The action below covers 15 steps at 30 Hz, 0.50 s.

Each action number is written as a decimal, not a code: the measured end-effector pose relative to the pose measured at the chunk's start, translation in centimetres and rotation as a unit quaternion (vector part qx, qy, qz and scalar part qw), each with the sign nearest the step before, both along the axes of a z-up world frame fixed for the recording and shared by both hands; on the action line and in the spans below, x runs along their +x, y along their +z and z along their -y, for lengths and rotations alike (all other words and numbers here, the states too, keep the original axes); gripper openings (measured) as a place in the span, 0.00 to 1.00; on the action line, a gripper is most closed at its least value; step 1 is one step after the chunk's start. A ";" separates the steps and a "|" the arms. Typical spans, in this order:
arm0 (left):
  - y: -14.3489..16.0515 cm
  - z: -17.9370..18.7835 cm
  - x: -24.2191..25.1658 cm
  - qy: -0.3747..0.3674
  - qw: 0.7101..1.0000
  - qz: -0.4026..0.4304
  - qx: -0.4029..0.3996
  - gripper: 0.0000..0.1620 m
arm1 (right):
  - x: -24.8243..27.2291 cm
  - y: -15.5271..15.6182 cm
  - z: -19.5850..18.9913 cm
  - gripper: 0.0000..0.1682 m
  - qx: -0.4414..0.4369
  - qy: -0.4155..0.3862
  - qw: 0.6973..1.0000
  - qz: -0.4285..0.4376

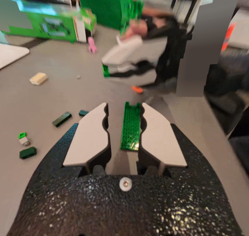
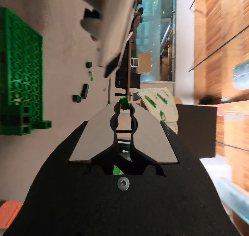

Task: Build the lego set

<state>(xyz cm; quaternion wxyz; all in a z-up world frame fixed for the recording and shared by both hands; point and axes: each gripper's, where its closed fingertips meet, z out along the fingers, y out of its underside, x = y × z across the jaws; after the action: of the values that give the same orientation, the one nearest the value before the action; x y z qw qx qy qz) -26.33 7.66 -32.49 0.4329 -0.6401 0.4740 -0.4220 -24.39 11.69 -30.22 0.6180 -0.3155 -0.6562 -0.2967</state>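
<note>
Left tool (image 1: 124, 108) spread, long green plate (image 1: 130, 127) lying on worktop (image 1: 67, 94) between its fingers, long axis along them, hugging right finger. Right tool (image 2: 124, 105) pinching small green brick (image 2: 124, 103) at tips, raised, well apart from plate

left wrist view: low over the grey table (image 1: 56, 94), facing forward, level. right wrist view: rolled sideways, table (image 2: 60, 40) at left. shared: dark green bricks (image 1: 62, 118) (image 2: 84, 90).
</note>
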 end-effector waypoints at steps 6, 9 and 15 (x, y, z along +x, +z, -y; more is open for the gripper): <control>1.7 -0.8 -0.2 0.052 0.997 0.044 0.038 0.20 | -1.6 -0.6 2.0 0.08 0.046 0.032 0.998 0.025; 2.0 -0.3 0.2 0.046 0.997 0.043 0.053 0.15 | -2.1 -0.3 2.7 0.08 0.062 0.046 0.997 0.028; 1.9 0.0 0.4 0.042 0.996 0.037 0.072 0.05 | -2.5 -0.5 3.4 0.08 0.077 0.056 0.995 0.039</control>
<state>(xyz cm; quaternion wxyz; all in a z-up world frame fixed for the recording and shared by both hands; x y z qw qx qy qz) -25.98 7.69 -30.57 0.5122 -0.6106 0.4596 -0.3919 -26.89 8.27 -30.73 0.6299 -0.2177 -0.6718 -0.3233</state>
